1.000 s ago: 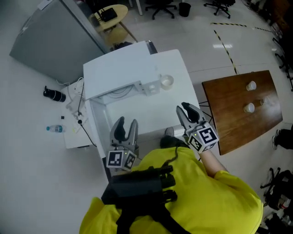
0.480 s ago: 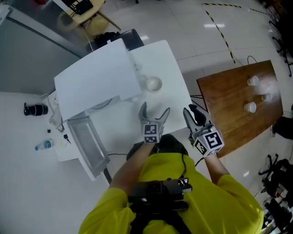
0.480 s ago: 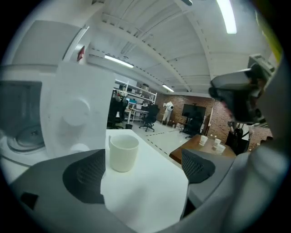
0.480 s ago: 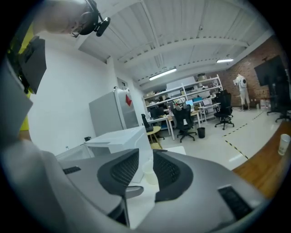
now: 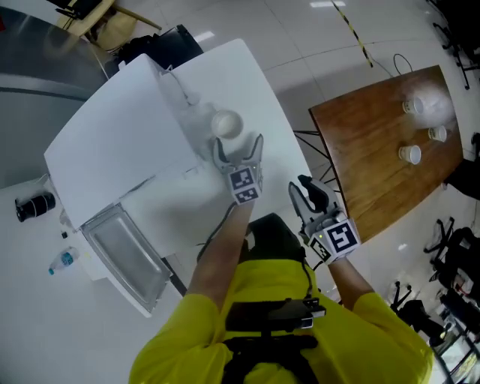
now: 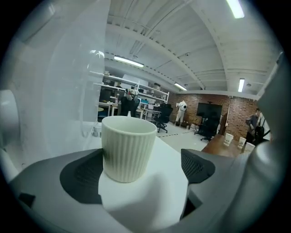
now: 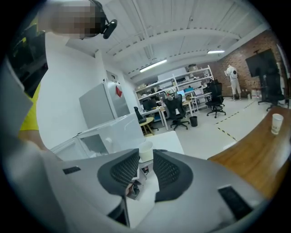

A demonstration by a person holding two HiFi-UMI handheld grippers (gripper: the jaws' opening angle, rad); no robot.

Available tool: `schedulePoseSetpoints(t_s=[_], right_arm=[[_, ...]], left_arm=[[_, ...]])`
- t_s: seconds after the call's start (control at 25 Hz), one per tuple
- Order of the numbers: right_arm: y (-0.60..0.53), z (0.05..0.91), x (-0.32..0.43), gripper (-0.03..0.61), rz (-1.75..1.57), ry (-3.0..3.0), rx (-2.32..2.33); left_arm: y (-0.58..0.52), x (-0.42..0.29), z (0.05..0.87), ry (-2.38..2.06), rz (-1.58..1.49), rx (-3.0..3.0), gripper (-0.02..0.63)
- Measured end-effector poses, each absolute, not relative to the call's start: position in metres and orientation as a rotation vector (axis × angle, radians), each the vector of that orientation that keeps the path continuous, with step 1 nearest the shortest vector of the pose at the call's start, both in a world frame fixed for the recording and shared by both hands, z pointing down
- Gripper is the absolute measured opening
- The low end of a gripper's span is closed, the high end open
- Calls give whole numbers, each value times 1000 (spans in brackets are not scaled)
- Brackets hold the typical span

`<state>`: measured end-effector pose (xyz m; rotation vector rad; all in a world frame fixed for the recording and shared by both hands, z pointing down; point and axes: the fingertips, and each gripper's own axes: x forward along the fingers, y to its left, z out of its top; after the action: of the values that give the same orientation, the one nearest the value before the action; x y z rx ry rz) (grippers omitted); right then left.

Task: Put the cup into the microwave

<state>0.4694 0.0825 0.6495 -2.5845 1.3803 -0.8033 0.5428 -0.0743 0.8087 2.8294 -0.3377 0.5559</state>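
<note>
A ribbed white cup (image 5: 225,124) stands on the white table (image 5: 262,82), just right of the white microwave (image 5: 112,150). The microwave's door (image 5: 124,255) hangs open toward me. My left gripper (image 5: 236,148) has just been opening and is open. In the left gripper view the cup (image 6: 128,148) stands between its pads (image 6: 84,175), nearer the left one, and neither presses on it. My right gripper (image 5: 310,193) hovers off the table's near right edge, jaws almost together and empty. In the right gripper view (image 7: 145,169) the cup (image 7: 146,151) shows through the slit.
A brown wooden table (image 5: 375,135) with paper cups (image 5: 409,154) stands to the right. On the floor at left lie a plastic bottle (image 5: 64,260) and a black object (image 5: 34,206). A chair (image 5: 105,19) stands behind the microwave.
My left gripper has travelled from the microwave's open door across to the cup, and its jaws have spread wide. The right gripper has sunk slightly. The head view has swung.
</note>
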Motion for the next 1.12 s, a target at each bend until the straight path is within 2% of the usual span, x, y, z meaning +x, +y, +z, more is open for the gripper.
schedulePoseSetpoints(t_s=[0.28, 0.4, 0.6, 0.76, 0.96, 1.12], right_arm=[[82, 664, 479, 103, -835, 1348, -2562], [77, 666, 488, 103, -828, 1344, -2558], [76, 667, 494, 103, -827, 1319, -2562], [75, 664, 490, 103, -840, 1315, -2579], [64, 656, 485, 103, -833, 1397, -2587], [32, 646, 470, 103, -796, 1511, -2561]], left_arm=[[-103, 588, 813, -379, 535, 2854, 518], [-107, 605, 814, -335, 526, 2915, 483], [-103, 605, 809, -266, 521, 2946, 471], [-67, 565, 797, -103, 546, 2954, 468], [-4, 476, 776, 126, 516, 2948, 468], [-6, 403, 751, 118, 527, 2879, 468]])
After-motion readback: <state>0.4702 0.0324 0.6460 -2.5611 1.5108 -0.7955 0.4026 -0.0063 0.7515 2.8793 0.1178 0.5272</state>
